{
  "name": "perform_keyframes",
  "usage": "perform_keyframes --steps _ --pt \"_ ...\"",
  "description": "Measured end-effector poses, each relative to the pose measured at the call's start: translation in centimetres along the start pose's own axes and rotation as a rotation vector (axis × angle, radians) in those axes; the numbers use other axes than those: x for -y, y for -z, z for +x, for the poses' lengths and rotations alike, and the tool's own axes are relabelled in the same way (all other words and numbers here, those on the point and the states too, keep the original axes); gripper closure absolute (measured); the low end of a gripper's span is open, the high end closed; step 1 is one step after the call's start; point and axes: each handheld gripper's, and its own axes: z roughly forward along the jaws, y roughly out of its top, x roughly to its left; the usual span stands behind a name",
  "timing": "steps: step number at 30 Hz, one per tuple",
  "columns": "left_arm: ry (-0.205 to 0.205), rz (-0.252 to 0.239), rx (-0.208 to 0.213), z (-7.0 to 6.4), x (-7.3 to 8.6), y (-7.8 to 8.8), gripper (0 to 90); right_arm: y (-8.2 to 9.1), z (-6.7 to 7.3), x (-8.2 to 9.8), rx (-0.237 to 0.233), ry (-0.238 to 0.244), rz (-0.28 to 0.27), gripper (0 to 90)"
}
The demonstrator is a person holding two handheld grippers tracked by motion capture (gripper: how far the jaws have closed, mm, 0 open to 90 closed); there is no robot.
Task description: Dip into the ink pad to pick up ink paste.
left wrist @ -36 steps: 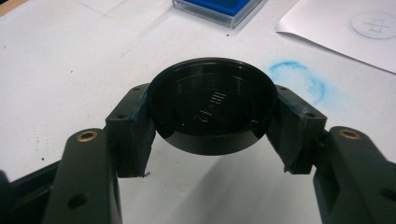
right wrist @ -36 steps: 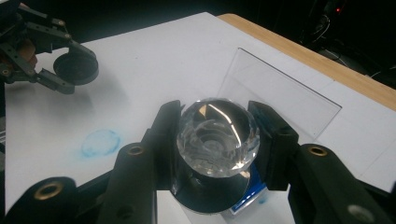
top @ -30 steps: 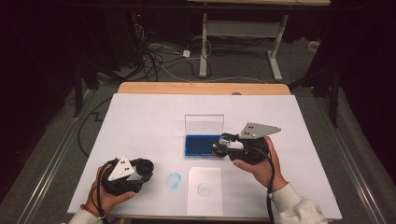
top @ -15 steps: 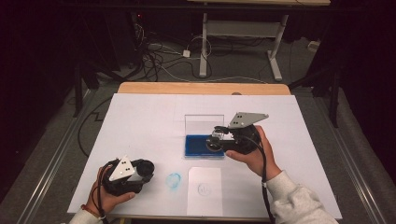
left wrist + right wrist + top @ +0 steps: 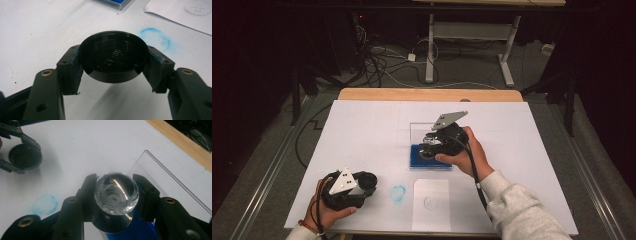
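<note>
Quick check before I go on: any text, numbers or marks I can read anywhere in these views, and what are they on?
Black round cap held in the left tool: raised moulded characters in its middle, too faint to read.
White paper sheet: a printed circle with a cross-like mark inside, no readable words.
Blue ring smudge on the table: a stain, not text.
Clear faceted stamp in the right tool: no lettering.

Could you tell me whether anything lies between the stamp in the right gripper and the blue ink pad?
Nothing visible does: the right gripper holds the stamp directly over the blue ink pad, whose clear lid stands open behind it.
</note>
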Motion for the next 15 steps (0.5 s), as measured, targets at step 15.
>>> perform_keyframes --steps 15 --pt "-0.017 0.006 0.019 0.0 0.0 -0.1 36.8 -5.0 0.0 0.6 -0.030 -0.020 0.103 57.5"
